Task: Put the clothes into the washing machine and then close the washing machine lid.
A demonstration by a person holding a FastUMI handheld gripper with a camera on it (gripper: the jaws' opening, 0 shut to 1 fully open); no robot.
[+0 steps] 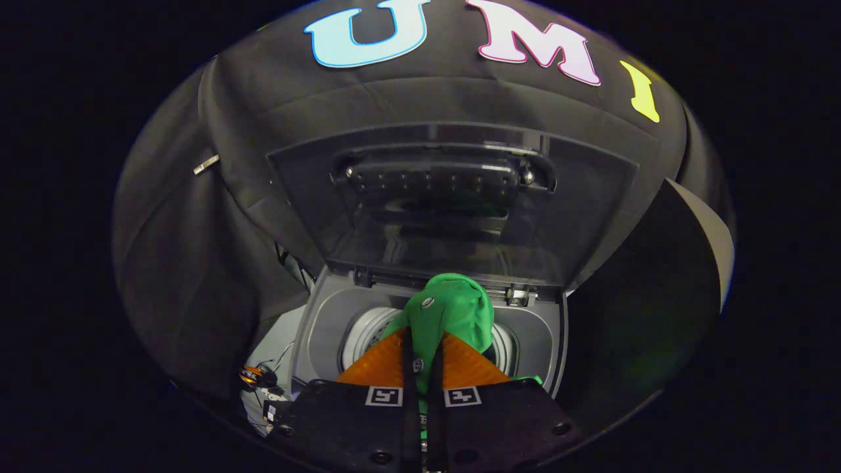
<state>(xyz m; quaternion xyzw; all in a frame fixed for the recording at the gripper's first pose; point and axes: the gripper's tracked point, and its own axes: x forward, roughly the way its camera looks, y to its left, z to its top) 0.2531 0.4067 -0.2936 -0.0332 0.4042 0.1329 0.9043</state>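
A green garment point(453, 312) with small snap buttons bunches up between my two fingers, and my gripper point(424, 341) is shut on it. It hangs right over the round drum opening point(364, 332) of the grey top-loading washing machine point(315, 328). The machine's dark see-through lid point(453, 203) stands raised and upright behind the opening, with its handle bar near the top. A bit of green cloth point(525, 379) also peeks out to the right of my fingers.
Black cloth walls stand close around the machine on the left, back and right. Some wires and small parts point(259, 381) lie on the floor at the machine's left front corner.
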